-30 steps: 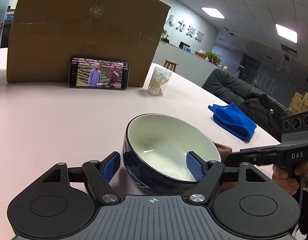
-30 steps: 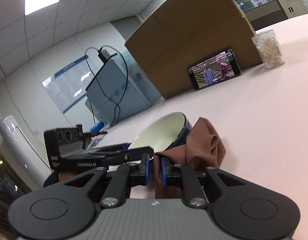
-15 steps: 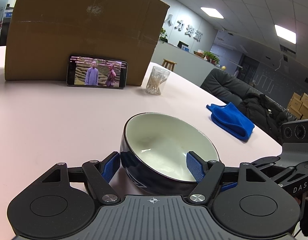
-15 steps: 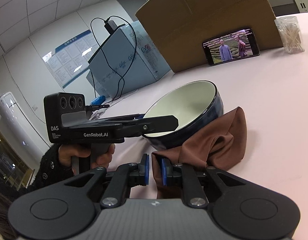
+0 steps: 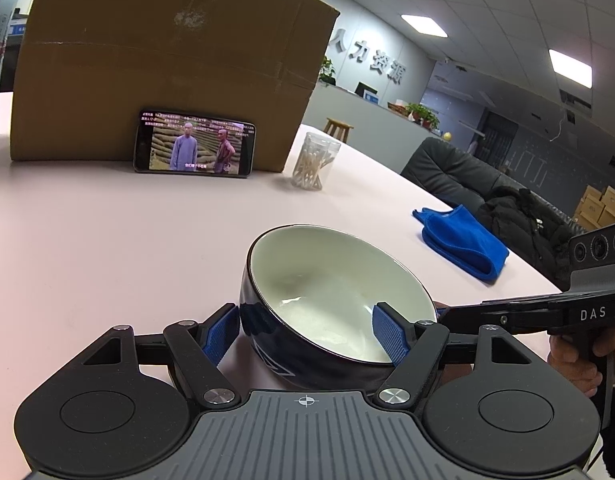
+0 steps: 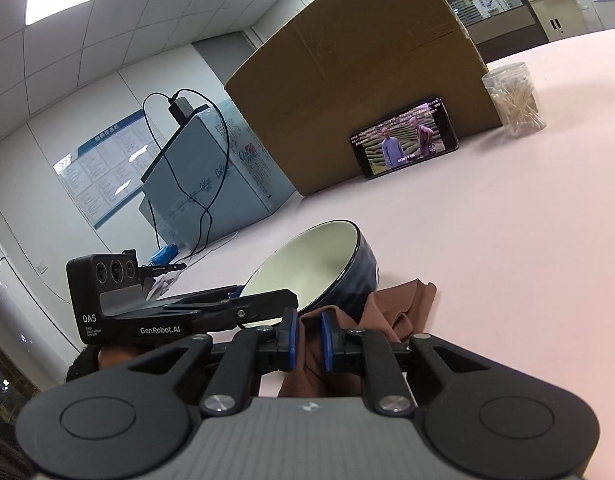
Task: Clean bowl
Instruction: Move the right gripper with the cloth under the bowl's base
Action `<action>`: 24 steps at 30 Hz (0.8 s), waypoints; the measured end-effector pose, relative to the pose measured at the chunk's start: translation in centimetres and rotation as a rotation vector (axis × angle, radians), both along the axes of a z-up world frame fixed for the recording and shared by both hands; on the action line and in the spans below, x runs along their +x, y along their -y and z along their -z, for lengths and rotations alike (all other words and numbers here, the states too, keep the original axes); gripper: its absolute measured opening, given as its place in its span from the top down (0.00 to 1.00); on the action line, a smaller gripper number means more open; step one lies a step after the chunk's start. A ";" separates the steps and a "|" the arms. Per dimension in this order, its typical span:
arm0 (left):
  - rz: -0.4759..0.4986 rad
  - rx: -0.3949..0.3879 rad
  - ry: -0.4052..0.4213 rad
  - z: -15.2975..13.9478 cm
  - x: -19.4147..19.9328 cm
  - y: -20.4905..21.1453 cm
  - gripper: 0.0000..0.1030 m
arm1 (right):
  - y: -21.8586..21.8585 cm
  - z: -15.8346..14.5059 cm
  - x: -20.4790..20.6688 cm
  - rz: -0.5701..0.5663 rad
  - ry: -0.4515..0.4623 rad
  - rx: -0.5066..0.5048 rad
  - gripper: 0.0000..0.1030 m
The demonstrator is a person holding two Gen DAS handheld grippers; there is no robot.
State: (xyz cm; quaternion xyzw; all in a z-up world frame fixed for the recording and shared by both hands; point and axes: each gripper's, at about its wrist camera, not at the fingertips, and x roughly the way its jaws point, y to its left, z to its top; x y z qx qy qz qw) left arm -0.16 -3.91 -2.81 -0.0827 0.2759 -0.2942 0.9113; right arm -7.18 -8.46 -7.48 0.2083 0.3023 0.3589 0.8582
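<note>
A dark blue bowl [image 5: 339, 304] with a white inside is tilted on the pink table. My left gripper [image 5: 305, 338] is shut on the bowl: one blue pad outside the wall, the other inside the rim. The bowl [image 6: 327, 268] also shows in the right wrist view, tipped toward the camera. My right gripper [image 6: 309, 338] is shut on a brown cloth [image 6: 403, 308] that lies bunched against the bowl's outer side. The right gripper body [image 5: 547, 312] reaches in from the right in the left wrist view.
A large cardboard box [image 5: 167, 64] stands at the back with a phone [image 5: 195, 148] playing video leaning on it. A clear jar of cotton swabs [image 5: 313, 160] stands beside it. A folded blue cloth [image 5: 463, 242] lies near the table's right edge. A blue carton with cables [image 6: 203, 176] sits at the left.
The right gripper with the brown cloth has moved down and back along the bowl's outer side. The bowl stays tilted in the left gripper.
</note>
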 end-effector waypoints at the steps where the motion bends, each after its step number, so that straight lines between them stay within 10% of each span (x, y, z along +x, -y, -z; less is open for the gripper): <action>1: 0.000 0.000 0.000 0.0 0.0 0.0 0.28 | -0.4 0.0 0.0 -0.018 0.002 -0.011 0.85; 18: 0.001 -0.004 -0.007 0.2 0.3 -0.2 0.28 | -4.0 -0.4 -0.8 -0.135 0.002 -0.107 0.84; 24: 0.000 -0.004 -0.008 0.2 0.5 -0.2 0.28 | -3.4 -1.8 -2.0 0.000 0.108 -0.247 0.43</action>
